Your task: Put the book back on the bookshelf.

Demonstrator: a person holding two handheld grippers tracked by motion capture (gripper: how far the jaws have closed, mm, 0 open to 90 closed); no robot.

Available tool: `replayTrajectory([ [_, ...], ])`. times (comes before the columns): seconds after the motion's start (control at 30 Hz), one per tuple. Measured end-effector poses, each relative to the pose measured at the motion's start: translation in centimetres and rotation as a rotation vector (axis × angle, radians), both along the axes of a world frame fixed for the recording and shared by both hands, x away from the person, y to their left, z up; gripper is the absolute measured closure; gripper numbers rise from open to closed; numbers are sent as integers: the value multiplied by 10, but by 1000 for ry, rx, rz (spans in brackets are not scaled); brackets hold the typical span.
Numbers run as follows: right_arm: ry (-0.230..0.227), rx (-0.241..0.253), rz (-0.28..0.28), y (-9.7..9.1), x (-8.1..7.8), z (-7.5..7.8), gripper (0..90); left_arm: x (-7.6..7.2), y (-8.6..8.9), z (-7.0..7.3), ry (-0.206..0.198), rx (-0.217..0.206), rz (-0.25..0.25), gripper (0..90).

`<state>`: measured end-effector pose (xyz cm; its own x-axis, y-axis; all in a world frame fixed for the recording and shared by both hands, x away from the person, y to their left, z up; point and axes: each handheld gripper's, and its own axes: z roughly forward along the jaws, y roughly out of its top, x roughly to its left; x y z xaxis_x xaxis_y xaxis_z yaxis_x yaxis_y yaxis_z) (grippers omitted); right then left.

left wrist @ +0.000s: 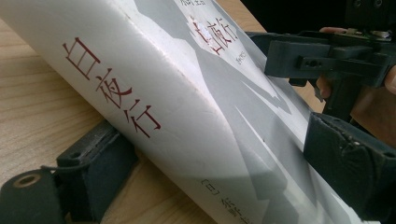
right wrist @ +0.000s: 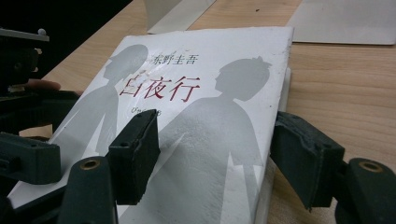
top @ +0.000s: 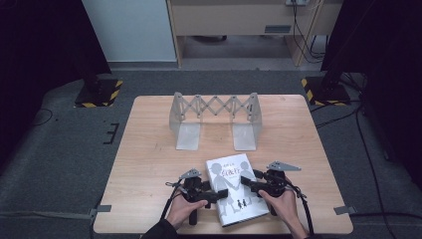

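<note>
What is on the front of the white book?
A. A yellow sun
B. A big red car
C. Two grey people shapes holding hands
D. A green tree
C. The book has two grey people shapes joined at the hands on its white cover, with red writing above them; the right gripper view shows their heads and shoulders close up.

Count, wooden table: one.

Books: one, a white paperback with red title characters and grey silhouettes on its cover, near the table's front edge.

Expandable metal bookends: one, made of two upright end plates joined by a scissor lattice, near the table's back edge.

Handheld grippers: two, left gripper and right gripper, one per hand.

Hands: two.

Yellow-and-black striped stand bases on the floor: two, beyond the table's back corners.
</note>
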<state>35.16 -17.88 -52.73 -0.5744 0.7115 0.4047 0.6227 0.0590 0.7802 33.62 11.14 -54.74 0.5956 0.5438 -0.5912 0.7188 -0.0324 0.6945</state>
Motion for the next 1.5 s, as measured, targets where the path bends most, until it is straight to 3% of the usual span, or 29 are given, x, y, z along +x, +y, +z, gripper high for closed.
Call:
replayTrajectory([
  [0.23,20,23,-8,1,-1,0,356,0,0,1,-7,15,2,97],
  [0.47,18,33,-6,4,-3,1,371,1,5,-1,29,-27,28,170],
  [0.7,-16,11,1,4,-5,2,375,2,4,0,28,-13,13,165],
  [0.9,-28,23,6,3,-6,5,422,1,-4,2,-16,26,-17,81],
  [1.2,-27,50,20,8,-9,5,427,0,-11,2,-24,36,-19,0],
  [1.4,-19,57,23,8,-7,3,426,-1,-8,-3,22,-82,49,0],
  [1.5,-18,58,23,8,-7,2,426,-1,-8,-4,28,-93,56,0],
])
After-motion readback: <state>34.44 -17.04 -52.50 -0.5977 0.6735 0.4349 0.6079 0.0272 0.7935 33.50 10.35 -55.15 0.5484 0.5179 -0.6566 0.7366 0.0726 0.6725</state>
